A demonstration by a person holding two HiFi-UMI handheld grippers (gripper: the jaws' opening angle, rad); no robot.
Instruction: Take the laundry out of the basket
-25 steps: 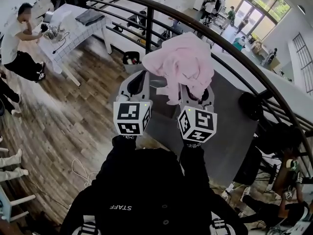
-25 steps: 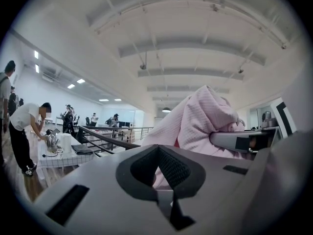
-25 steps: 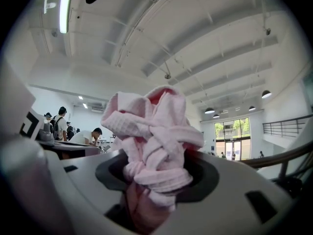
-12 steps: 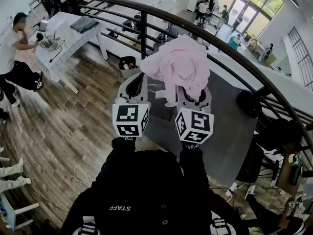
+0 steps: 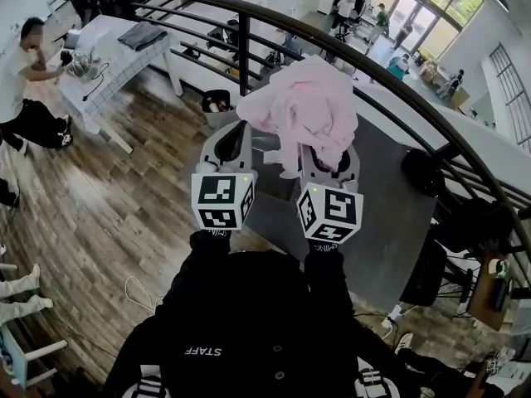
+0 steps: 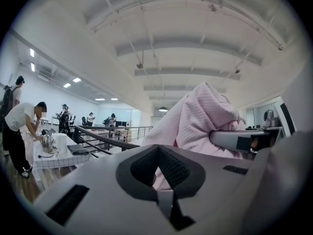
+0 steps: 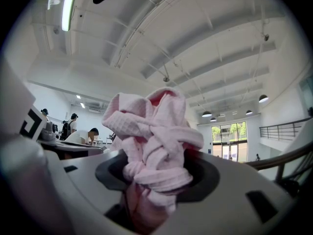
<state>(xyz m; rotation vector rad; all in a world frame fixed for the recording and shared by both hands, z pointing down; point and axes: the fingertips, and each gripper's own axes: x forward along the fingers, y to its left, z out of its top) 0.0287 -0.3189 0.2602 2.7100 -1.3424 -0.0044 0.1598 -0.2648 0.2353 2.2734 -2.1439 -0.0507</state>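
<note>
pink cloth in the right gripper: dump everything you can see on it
The pink cloth is pale, soft-looking waffle-weave fabric, crumpled into a bunch. The right gripper is shut on a twisted wad of it and holds it up in the air; the rest flops over the jaws in loose folds. The left gripper beside it has no hold on it.

"What hides the tips of the right gripper (image 5: 329, 157), mid-frame?"
"The crumpled pink waffle-weave cloth (image 5: 309, 106) covers them."
"And lower left?"
"Someone's pale-trousered legs (image 5: 18, 274), cut off by the edge; the upper-right figures (image 5: 347, 11) are too small to tell apart."
</note>
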